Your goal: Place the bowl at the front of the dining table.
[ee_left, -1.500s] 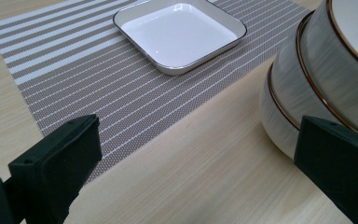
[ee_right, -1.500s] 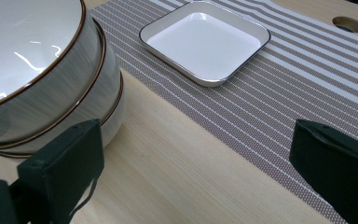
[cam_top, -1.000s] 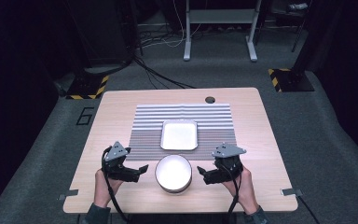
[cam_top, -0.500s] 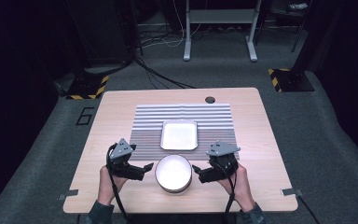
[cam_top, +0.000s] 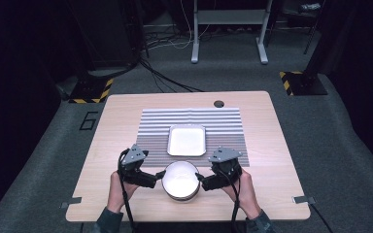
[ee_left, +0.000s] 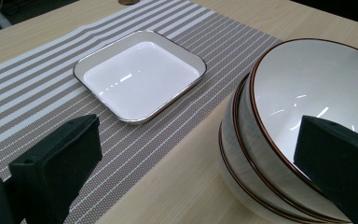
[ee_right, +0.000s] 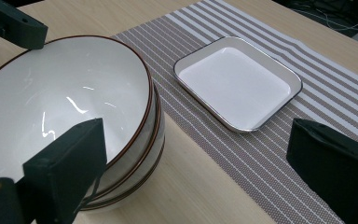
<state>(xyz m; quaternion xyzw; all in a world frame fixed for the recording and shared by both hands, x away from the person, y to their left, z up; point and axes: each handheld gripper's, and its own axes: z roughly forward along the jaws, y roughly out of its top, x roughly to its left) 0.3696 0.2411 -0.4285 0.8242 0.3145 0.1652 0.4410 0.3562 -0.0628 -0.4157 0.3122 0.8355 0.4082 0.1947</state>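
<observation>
Overhead, the high view shows a wooden table (cam_top: 126,121) carrying one striped placemat (cam_top: 223,121), one square white tray (cam_top: 187,140) on the mat, and what reads as one round white bowl (cam_top: 180,178) at the table's near edge, just off the mat. The gripper views show more: the bowl is the top of a stack of bowls (ee_left: 279,154), nested with brown rims; three rims can be counted in the left gripper view, and the right gripper view shows the stack (ee_right: 74,116) with similar layered rims.

Two grippers flank the stack. The left gripper (cam_top: 148,177) sits at its left side, the right gripper (cam_top: 209,180) at its right, each held by one hand. In the left gripper view the jaws stand apart, one over the mat and one against the top bowl's rim. In the right gripper view the jaws stand likewise apart, one overlapping the bowl's near rim, the other over the mat.

Compared with one second ago, both grippers have closed in toward the stack; bowls, tray and mat lie unchanged.
</observation>
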